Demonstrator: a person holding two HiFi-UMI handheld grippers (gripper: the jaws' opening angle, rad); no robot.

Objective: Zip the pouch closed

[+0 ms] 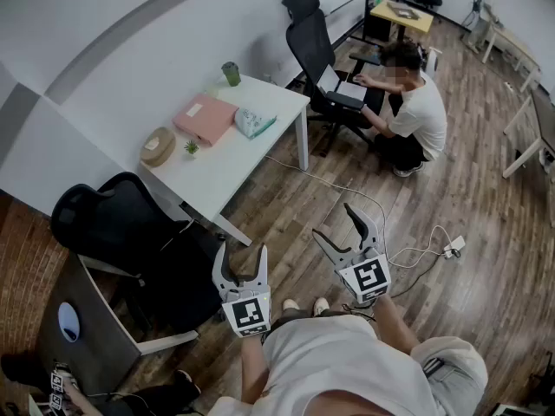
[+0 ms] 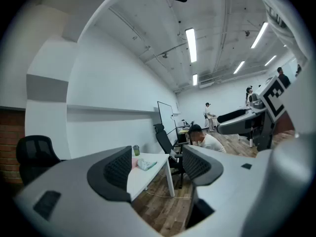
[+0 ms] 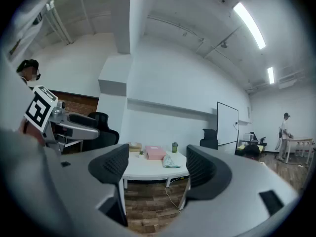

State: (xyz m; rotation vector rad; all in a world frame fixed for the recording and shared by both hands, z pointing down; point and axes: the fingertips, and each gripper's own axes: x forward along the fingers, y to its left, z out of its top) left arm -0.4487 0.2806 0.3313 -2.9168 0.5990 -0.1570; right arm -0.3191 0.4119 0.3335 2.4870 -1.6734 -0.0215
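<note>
White table (image 1: 234,159) stands well ahead of both grippers. Left gripper (image 1: 242,254) and right gripper (image 1: 336,224) hang over the wood floor (image 1: 286,211), jaws wide apart, nothing between them. Pink box (image 1: 205,118) lies on the table, with the teal pouch (image 1: 254,122) just beside it.

The head view looks steeply down from above the person onto the left tongs (image 1: 242,254), the right tongs (image 1: 336,224) and the wooden floor (image 1: 451,189). Each gripper view looks level between its own tongs, well back from the white tabletop (image 1: 227,165), which all three views share.
</note>
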